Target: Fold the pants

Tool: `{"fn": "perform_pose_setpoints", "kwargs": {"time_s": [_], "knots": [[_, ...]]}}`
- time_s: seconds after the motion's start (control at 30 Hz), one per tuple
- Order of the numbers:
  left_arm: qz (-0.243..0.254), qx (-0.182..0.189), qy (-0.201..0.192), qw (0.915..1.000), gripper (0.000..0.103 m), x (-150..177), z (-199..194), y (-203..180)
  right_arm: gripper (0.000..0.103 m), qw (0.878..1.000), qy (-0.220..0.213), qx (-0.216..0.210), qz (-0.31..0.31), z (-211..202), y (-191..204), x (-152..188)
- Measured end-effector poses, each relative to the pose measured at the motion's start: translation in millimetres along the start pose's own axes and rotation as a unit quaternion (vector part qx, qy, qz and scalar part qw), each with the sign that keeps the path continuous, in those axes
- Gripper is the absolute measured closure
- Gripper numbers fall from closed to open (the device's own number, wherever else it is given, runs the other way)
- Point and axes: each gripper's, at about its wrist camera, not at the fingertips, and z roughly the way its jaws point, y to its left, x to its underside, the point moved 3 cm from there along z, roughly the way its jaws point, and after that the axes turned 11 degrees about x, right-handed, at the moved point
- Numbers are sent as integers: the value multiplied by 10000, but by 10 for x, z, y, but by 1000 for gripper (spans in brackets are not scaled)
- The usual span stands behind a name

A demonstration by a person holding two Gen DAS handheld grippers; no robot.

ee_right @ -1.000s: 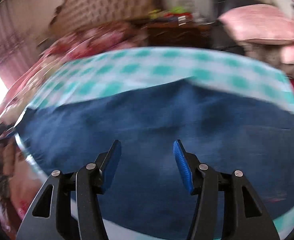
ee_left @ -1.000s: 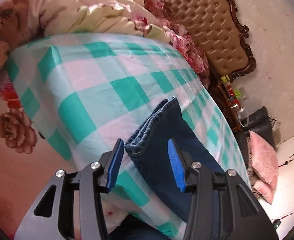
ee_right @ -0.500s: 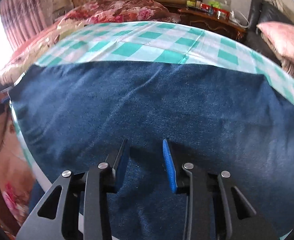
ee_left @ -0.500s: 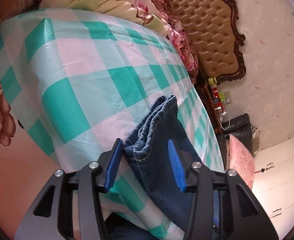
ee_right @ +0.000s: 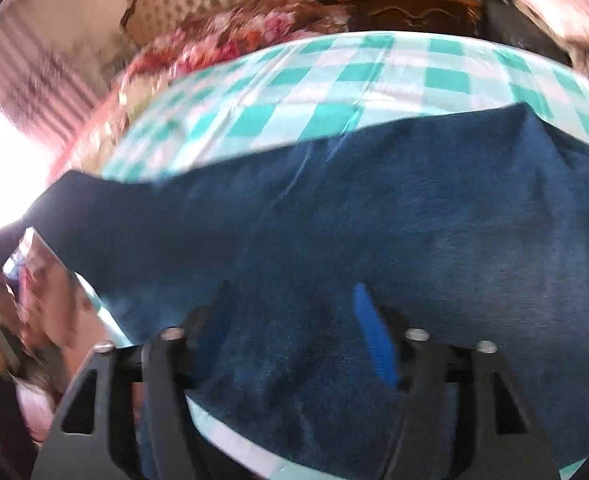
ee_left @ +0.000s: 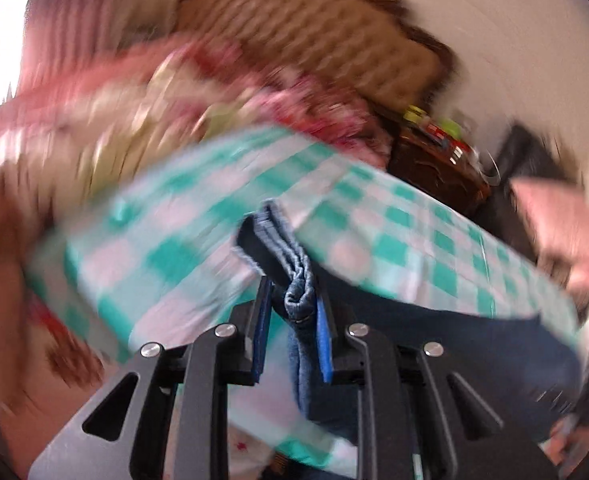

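Denim pants (ee_left: 300, 292): hem pinched in left claw (ee_left: 292, 312); right claw (ee_right: 294, 320) gaping, empty (blurred). Next: carry hem across bed (ee_right: 334, 76).

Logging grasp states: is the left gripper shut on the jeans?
Shut on them. The left gripper has a bunched hem of the jeans pinched between its fingers, lifted off the checked sheet.
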Motion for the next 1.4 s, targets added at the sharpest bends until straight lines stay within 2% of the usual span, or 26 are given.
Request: {"fn": "perform_pose_setpoints", "kwargs": {"time_s": [0.07,0.1,0.17,0.2,0.3,0.4,0.43,0.5,0.57,0.6,0.67,0.7,0.77,0.87,0.93,0.97,1.0,1.07,1.13,1.17,1.2,1.27,1.33,1.4], "knots": [[823,-160,-59,9965,83,-31,-21,-615,38,9997,-156,14,195,-171,-155,-86],[1291,-168,-83,9915,83,3,-6,-995,38,9993,-214,6,298,-238,-221,-113],[2274,-188,-169,9735,83,248,68,-1794,37,9972,-342,-17,660,-397,-446,-162],[2614,-193,-171,9649,83,396,118,-2062,37,9963,-367,-18,778,-436,-523,-171],[3548,66,-93,9349,83,1149,357,-2852,37,9933,-333,-57,1106,-495,-828,-129],[4325,258,252,9009,83,1976,705,-3258,37,9908,-132,-9,1349,-415,-1092,-20],[4547,155,342,8899,82,2190,820,-3310,37,9899,-61,-8,1416,-390,-1161,20],[4814,-126,242,8761,75,2419,925,-3316,37,9887,35,-60,1501,-351,-1264,96],[4962,-334,79,8675,49,2483,919,-3304,37,9883,39,-79,1523,-346,-1322,135],[5015,-437,-87,8640,44,2485,877,-3276,37,9878,32,-126,1553,-341,-1345,145],[5077,-524,-155,8598,42,2474,856,-3245,37,9871,32,-184,1590,-325,-1362,155],[5106,-499,-49,8583,42,2474,881,-3233,37,9867,39,-231,1606,-312,-1356,152],[5098,-358,58,8595,43,2469,907,-3233,37,9867,81,-321,1590,-285,-1311,137],[5211,-142,244,8530,43,2426,956,-3277,37,9871,170,-490,1513,-271,-1226,133],[4977,156,428,8662,43,2367,960,-3262,36,9873,245,-618,1440,-263,-1149,127],[4612,530,606,8836,43,2302,959,-3230,36,9874,257,-642,1423,-269,-1131,127],[4331,841,728,8945,43,2252,961,-3200,36,9879,260,-636,1389,-275,-1102,129],[4059,1202,725,9031,44,2199,931,-3156,35,9884,279,-636,1352,-279,-1057,143],[4127,1087,653,9020,44,2191,948,-3127,35,9890,365,-737,1227,-246,-976,176],[4299,915,618,8961,44,2214,984,-3136,35,9894,408,-760,1172,-218,-932,188],[4522,822,571,8863,45,2258,1001,-3156,35,9894,453,-757,1154,-188,-896,204],[4626,811,509,8814,45,2243,1019,-3174,35,9873,551,-875,1206,-146,-855,226],[4463,959,613,8876,48,2214,1054,-3155,35,9846,609,-1034,1269,-133,-842,226],[4226,1250,788,8942,61,2188,1078,-3116,35,9823,652,-1131,1345,-126,-853,216]]}}
